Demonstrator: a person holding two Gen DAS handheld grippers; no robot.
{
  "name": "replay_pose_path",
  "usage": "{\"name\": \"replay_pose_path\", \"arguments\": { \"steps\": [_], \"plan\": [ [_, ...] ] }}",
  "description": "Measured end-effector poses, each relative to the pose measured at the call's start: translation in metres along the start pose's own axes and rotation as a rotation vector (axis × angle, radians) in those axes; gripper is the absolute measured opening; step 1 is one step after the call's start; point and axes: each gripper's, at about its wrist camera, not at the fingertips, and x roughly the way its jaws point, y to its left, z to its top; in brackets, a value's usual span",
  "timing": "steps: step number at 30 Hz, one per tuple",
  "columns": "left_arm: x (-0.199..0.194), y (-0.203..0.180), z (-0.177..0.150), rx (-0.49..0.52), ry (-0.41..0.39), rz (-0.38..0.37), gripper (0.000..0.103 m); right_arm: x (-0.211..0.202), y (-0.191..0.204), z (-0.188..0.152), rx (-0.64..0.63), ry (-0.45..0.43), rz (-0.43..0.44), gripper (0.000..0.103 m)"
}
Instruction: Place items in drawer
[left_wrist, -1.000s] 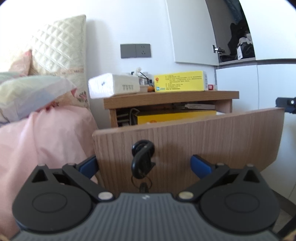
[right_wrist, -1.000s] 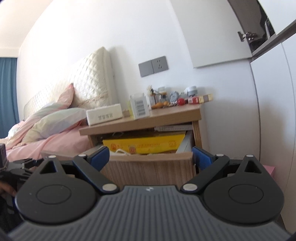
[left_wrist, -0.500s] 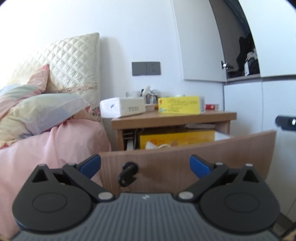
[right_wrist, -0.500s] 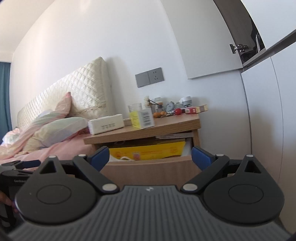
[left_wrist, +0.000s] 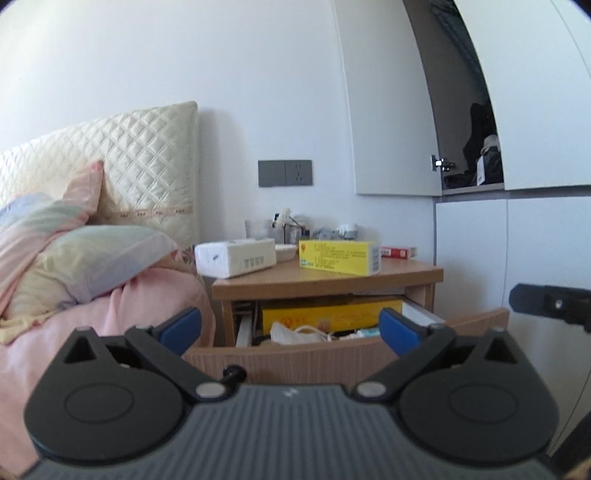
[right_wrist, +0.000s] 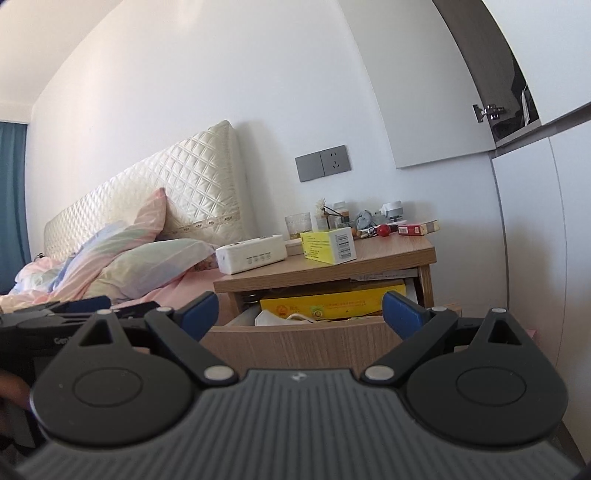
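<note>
Left claw (left_wrist: 290, 328) and right claw (right_wrist: 301, 312) both spread wide and empty, held back from open drawer (left_wrist: 288, 360) of bedside worktop (left_wrist: 332, 280), likely leaving room to reach yellow box (left_wrist: 340, 256) and tissue pack (left_wrist: 236, 256) waiting on top, not yet stowed.

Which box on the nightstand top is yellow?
The yellow box lying at mid-top; the tissue box left of it is white, and the small box behind is red.
</note>
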Motion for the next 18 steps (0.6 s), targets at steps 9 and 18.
{"name": "replay_pose_path", "arguments": {
  "steps": [9, 18],
  "plan": [
    [0.004, 0.008, 0.004, -0.005, -0.004, 0.007, 0.103, 0.005, 0.005, -0.003, 0.011, -0.02, -0.017, 0.098],
    [0.025, 0.023, -0.001, -0.011, 0.031, 0.015, 0.103, 0.033, 0.008, -0.004, 0.034, 0.023, 0.004, 0.098]
  ]
}}
